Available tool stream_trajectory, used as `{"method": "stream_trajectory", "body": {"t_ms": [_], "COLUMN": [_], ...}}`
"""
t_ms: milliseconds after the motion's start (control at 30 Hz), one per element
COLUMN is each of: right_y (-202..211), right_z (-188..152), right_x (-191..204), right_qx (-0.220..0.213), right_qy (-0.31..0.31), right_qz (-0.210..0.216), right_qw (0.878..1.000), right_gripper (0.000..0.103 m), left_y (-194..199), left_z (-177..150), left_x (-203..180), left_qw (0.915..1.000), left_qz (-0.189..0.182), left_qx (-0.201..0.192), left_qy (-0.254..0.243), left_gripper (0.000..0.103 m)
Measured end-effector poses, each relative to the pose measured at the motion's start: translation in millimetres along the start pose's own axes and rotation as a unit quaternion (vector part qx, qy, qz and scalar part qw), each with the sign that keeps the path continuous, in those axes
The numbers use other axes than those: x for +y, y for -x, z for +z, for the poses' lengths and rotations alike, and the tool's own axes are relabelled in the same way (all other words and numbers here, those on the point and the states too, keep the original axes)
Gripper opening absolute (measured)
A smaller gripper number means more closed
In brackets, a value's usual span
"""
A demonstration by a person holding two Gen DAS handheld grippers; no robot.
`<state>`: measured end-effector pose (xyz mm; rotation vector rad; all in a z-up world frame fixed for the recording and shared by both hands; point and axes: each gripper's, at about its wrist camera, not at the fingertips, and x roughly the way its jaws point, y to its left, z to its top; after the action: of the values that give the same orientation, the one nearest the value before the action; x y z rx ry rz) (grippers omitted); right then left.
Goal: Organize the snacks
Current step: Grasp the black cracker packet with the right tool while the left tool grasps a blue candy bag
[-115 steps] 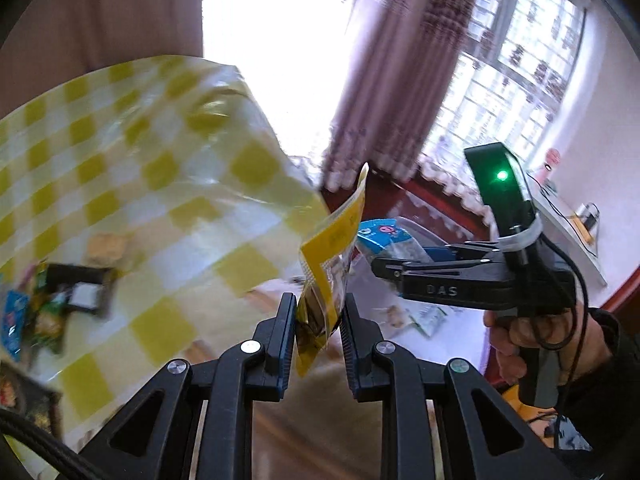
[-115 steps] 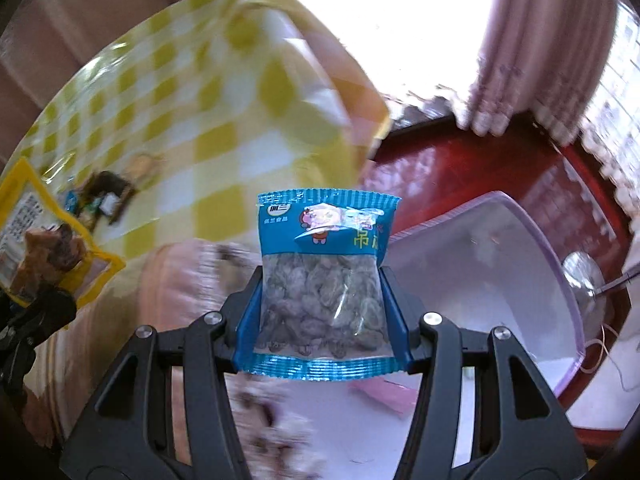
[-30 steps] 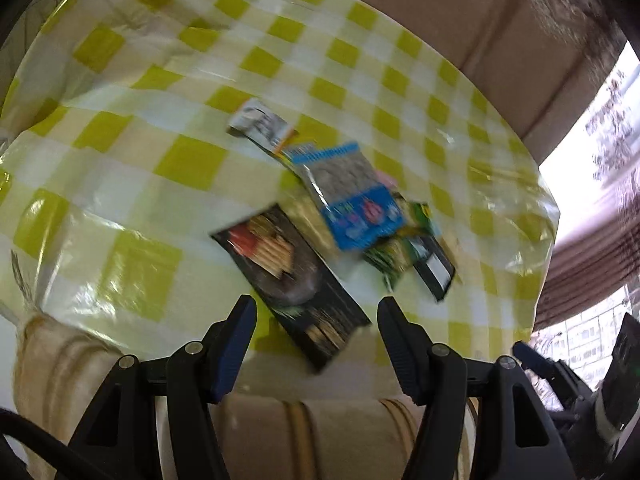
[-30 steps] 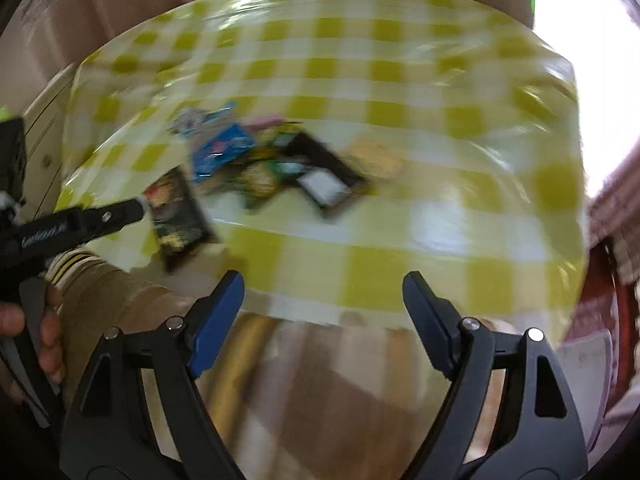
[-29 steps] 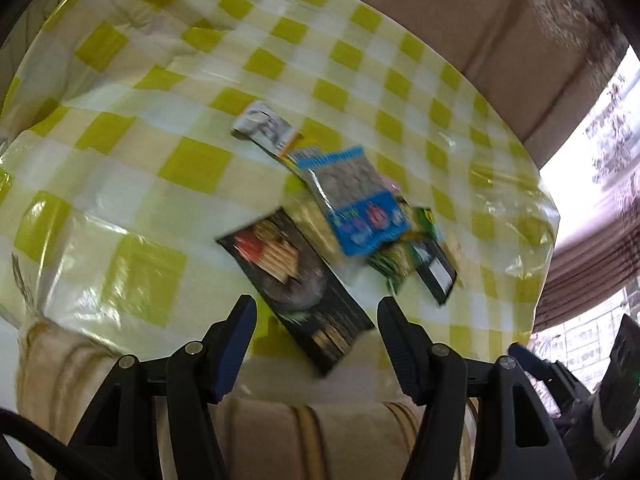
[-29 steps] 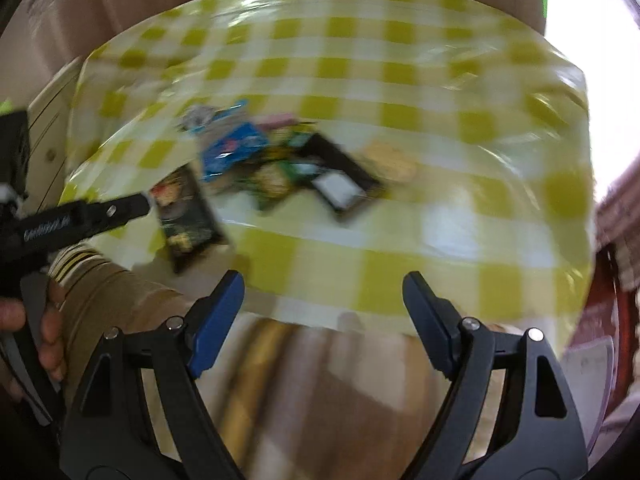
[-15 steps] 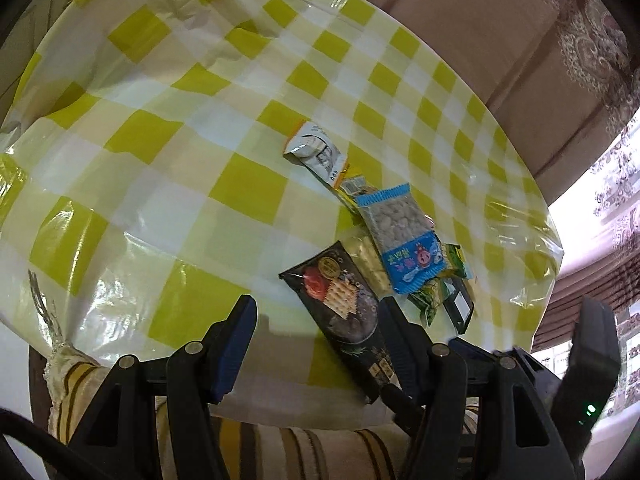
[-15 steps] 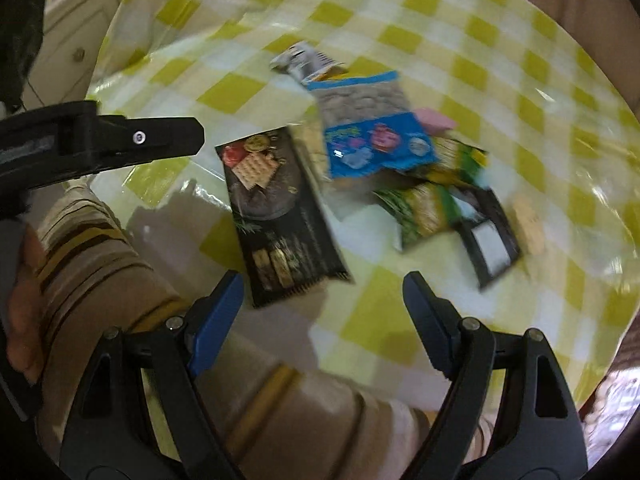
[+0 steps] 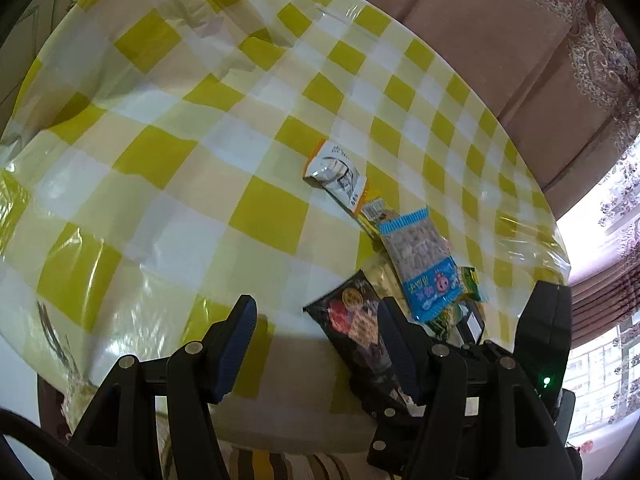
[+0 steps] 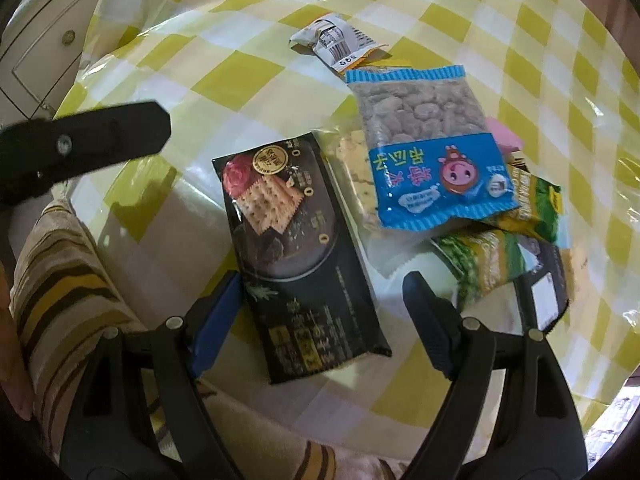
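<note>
Right gripper (image 10: 320, 312): jaws wide, empty, poised above black cracker packet (image 10: 296, 256) at near edge of yellow-checked tablecloth (image 10: 248, 64). Left gripper (image 9: 312, 344): jaws apart, empty, beside same packet. Blue nut packet (image 10: 424, 140) overlapping green packets (image 10: 488, 264); white wrapper (image 10: 336, 44) just beyond.

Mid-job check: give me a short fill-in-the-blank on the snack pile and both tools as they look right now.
1. The right tool hovers open over the ____ cracker packet.
2. The blue packet with the pig cartoon lies partly on top of the ____ packets.
3. The left tool holds ____.
4. The tablecloth is checked white and ____.

Missing words: black; green; nothing; yellow
</note>
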<state>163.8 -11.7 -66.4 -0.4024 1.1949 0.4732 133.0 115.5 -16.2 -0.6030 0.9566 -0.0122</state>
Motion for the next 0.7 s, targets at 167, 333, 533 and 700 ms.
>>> {"method": "stream_trajectory", "body": {"t_ms": [167, 333, 533, 700], "right_y": [-7, -4, 1, 8], "right_z": [13, 18, 11, 0], "right_x": [-3, 5, -1, -17], "right_qx": [-0.005, -0.021, -0.025, -0.030], "right_qy": [-0.006, 0.012, -0.003, -0.012], "right_qz": [0.009, 0.015, 0.041, 0.053], "right_qw": [1.000, 1.000, 0.999, 0.998], "right_gripper": [0.082, 0.063, 0.059, 0.058], "left_y": [-5, -10, -14, -15], "left_z": [7, 12, 16, 20], "left_x": [0, -1, -6, -13], "left_qw": [1.0000, 1.0000, 0.9999, 0.9997], "left_qz": [0.000, 0.002, 0.002, -0.001], "left_qx": [0.000, -0.001, 0.001, 0.001], "left_qy": [0.002, 0.008, 0.014, 0.024], "left_gripper": [0.064, 0.064, 0.064, 0.068]}}
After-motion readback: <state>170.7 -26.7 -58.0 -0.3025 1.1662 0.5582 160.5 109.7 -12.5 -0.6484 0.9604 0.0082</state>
